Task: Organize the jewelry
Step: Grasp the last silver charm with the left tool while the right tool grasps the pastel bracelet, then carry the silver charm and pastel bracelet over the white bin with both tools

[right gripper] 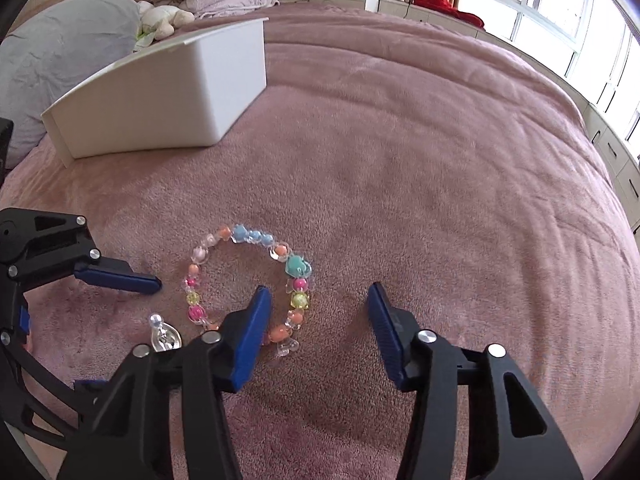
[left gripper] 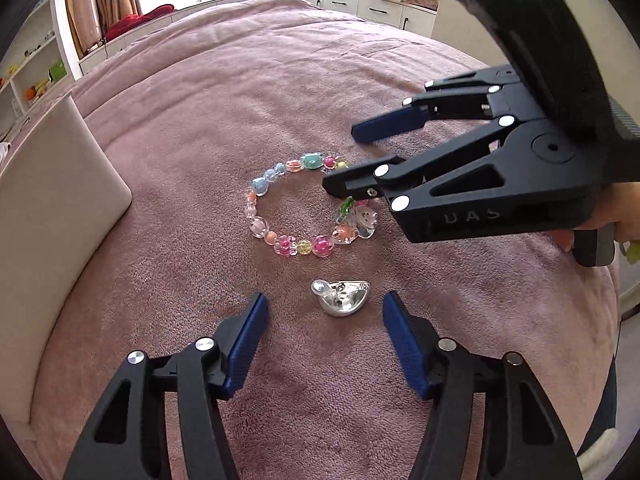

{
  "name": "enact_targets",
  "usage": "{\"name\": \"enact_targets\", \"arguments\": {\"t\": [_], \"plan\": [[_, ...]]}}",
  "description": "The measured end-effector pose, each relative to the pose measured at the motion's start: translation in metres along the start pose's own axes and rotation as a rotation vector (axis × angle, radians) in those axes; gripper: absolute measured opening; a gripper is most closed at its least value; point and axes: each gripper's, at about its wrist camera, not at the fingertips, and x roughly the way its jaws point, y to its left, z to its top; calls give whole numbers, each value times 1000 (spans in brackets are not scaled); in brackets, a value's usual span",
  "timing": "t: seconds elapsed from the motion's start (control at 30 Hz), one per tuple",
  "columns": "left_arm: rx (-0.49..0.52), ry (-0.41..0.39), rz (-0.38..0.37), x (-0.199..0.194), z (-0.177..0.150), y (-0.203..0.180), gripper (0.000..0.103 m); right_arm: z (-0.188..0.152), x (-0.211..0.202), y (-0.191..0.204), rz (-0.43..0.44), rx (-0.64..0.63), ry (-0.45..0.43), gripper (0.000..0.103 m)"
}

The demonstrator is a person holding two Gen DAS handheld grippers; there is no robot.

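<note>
A bracelet of colourful beads (left gripper: 298, 206) lies in a ring on the pink blanket; it also shows in the right wrist view (right gripper: 248, 280). A small silver clip-like piece (left gripper: 342, 298) lies just below it, and it shows at the lower left of the right wrist view (right gripper: 164, 336). My left gripper (left gripper: 324, 310) is open, its jaws standing either side of the silver piece and apart from it. My right gripper (right gripper: 318, 300) is open over the bracelet's right side, empty; in the left wrist view it (left gripper: 348, 158) hovers at the ring's right edge.
A white open box (right gripper: 160, 92) stands on the blanket beyond the bracelet, to the left (left gripper: 52, 208). Pillows, a grey quilt and a plush toy (right gripper: 160, 18) lie behind it. Shelves, curtains and windows ring the bed. The pink blanket (right gripper: 420, 160) stretches wide to the right.
</note>
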Motion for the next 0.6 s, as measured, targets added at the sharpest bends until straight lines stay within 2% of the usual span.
{"name": "enact_targets", "arguments": {"t": [0.17,0.23,0.4,0.6], "plan": [[-38,1,5,2,1,7,38,-3,5,2,3,2,25,38],[-45,5,4,2,0,9,30,-4,6,5,6,-3,34,31],[-44,8,8,0,-2,10,28,-5,9,9,24,3,61,14],[-51,3,10,-6,-5,12,27,-5,2,9,25,25,51,9]]}}
